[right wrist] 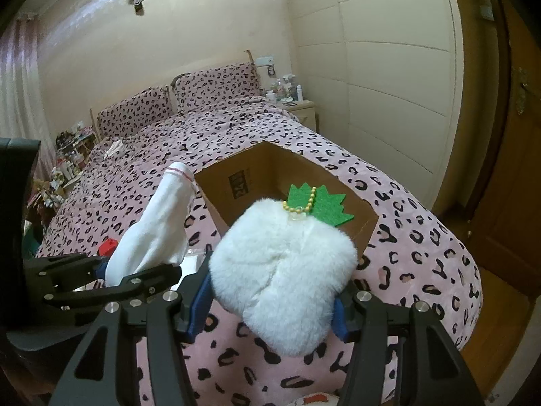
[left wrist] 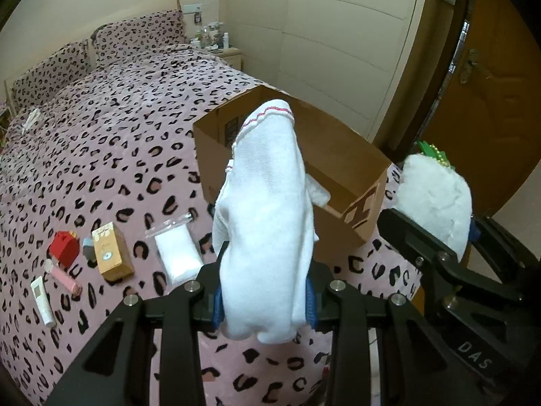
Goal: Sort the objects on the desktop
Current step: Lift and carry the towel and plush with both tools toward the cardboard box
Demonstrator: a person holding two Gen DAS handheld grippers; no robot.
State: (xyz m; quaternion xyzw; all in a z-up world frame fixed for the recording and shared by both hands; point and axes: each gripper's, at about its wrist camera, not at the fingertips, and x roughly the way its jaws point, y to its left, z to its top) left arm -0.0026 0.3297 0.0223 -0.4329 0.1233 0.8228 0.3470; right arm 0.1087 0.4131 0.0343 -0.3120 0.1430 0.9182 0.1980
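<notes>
Left tongs [left wrist: 265,301] clamp a white fabric sock [left wrist: 267,223], long axis pointing ahead toward the open brown cardboard box [left wrist: 365,209] on the bed just beyond; right tongs [right wrist: 270,308], equally near, grip a white fluffy pompom [right wrist: 284,270].

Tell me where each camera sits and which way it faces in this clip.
Left wrist view: on the left gripper, looking down past its fingers, shut on a white sock, toward the cardboard box on the bed; the right gripper shows at right.
Right wrist view: on the right gripper, fingers clamping a white fluffy toy, facing the box; the left gripper shows at left.
Shared: sock, toy, box, bed.
</notes>
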